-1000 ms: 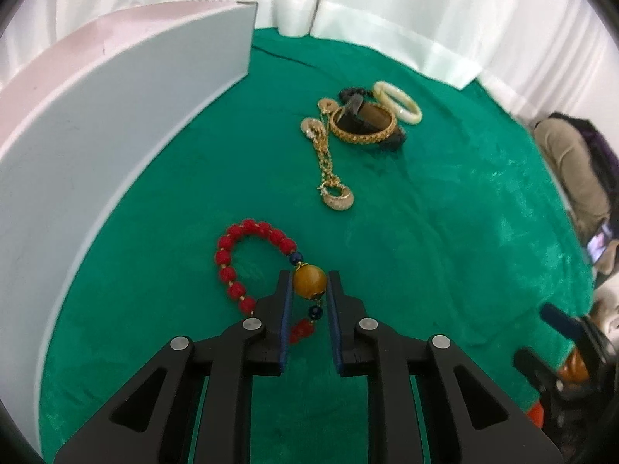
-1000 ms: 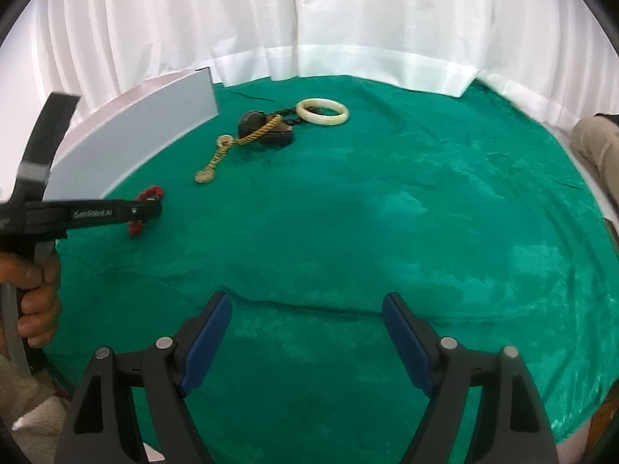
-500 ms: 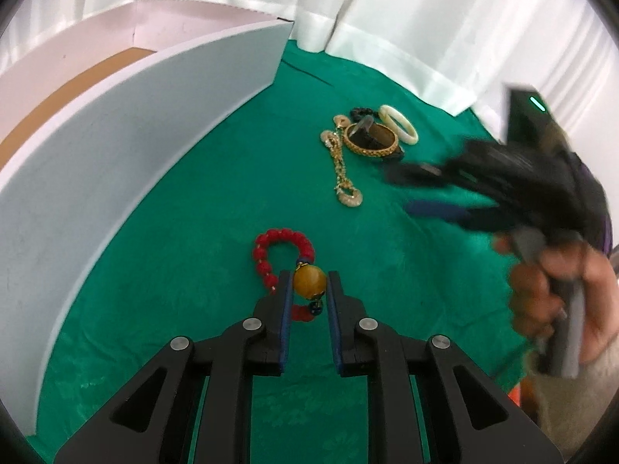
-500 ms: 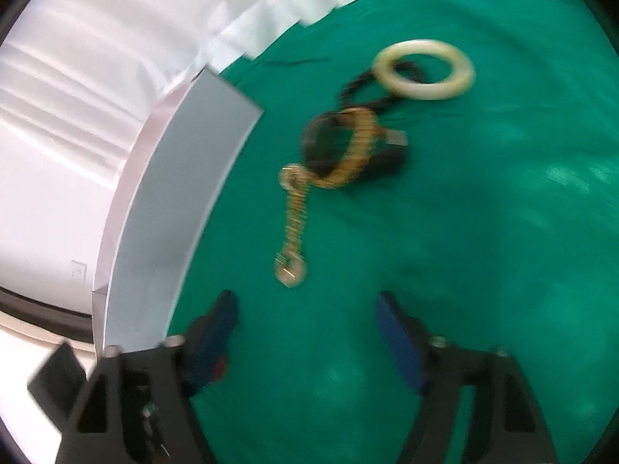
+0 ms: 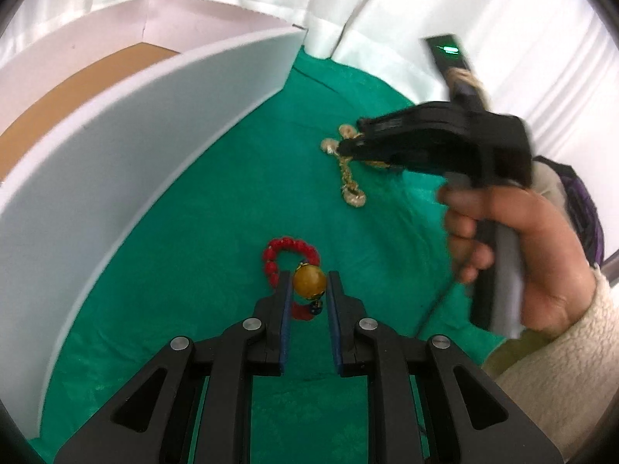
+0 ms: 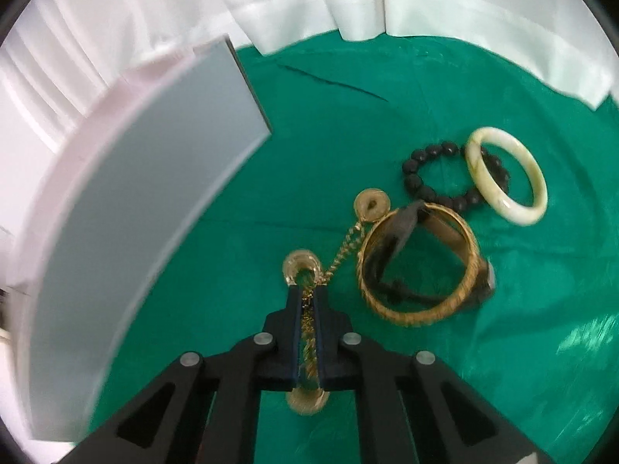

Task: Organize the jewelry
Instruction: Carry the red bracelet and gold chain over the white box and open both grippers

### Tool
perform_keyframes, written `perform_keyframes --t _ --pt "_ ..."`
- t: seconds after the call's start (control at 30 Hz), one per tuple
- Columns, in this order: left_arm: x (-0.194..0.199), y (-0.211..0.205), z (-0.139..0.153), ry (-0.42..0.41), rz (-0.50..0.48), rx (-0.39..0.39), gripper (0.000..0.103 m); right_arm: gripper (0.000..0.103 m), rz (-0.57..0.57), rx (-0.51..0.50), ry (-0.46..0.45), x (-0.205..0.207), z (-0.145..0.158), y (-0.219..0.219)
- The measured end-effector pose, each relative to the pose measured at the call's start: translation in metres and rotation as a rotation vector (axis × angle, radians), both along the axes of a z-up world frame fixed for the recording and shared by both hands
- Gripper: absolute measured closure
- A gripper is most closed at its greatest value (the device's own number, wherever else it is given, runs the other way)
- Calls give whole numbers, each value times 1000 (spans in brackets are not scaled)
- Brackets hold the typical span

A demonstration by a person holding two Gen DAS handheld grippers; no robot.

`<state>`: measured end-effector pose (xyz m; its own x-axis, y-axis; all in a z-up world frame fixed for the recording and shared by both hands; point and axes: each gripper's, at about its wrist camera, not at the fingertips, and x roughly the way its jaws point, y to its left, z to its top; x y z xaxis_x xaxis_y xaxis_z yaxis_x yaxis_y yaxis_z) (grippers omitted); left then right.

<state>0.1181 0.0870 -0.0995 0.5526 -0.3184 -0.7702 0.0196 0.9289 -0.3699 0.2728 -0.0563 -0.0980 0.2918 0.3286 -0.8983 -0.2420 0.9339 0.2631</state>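
Observation:
My left gripper (image 5: 308,283) is shut on the amber bead (image 5: 308,279) of a red bead bracelet (image 5: 288,245); the red loop shows beyond and under the fingers, over the green cloth (image 5: 240,201). My right gripper (image 6: 308,294) points down at the jewelry pile, its jaws closing onto a gold chain (image 6: 342,249) with round gold discs (image 6: 301,268); the pads press on the chain. In the left wrist view the right gripper (image 5: 344,149) sits over that chain (image 5: 350,183), held by a hand (image 5: 522,239).
A tall white box wall (image 5: 135,147) curves along the left, with a brown floor (image 5: 89,89) behind it. Right of the chain lie a gold bangle (image 6: 419,313) over a black strap (image 6: 398,232), a black bead bracelet (image 6: 419,158) and a pale jade bangle (image 6: 506,176). White curtains hang behind.
The right gripper swept across to the jewelry pile, dropped over the gold chain and shut on it. The left gripper, still gripping the amber bead, carried the red bracelet a little toward the box.

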Motion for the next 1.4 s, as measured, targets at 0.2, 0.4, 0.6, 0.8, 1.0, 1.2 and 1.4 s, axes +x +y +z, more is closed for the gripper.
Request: perform_keyframes --t 0.2,0.4,0.6,0.8,1.0,1.2,1.4 --pt "-7 10 34 -45 7 -36 88 99 72 139 -67 -23 67 -14" --pt "-28 24 81 -110 21 -80 88 99 158 221 -122 -39 130 -13" --pt "-47 52 133 -169 53 -127 88 99 254 264 -201 -43 184 12" --pt "-63 111 173 -227 155 -137 88 99 334 318 -247 -42 218 53" --pt "-65 163 173 -231 297 -57 88 99 414 378 -253 -37 230 108" --pt "-57 202 124 -138 407 -7 88 99 470 380 -201 -24 200 161" --pt "-50 223 71 -15 460 12 88 99 491 280 -113 -10 128 196"
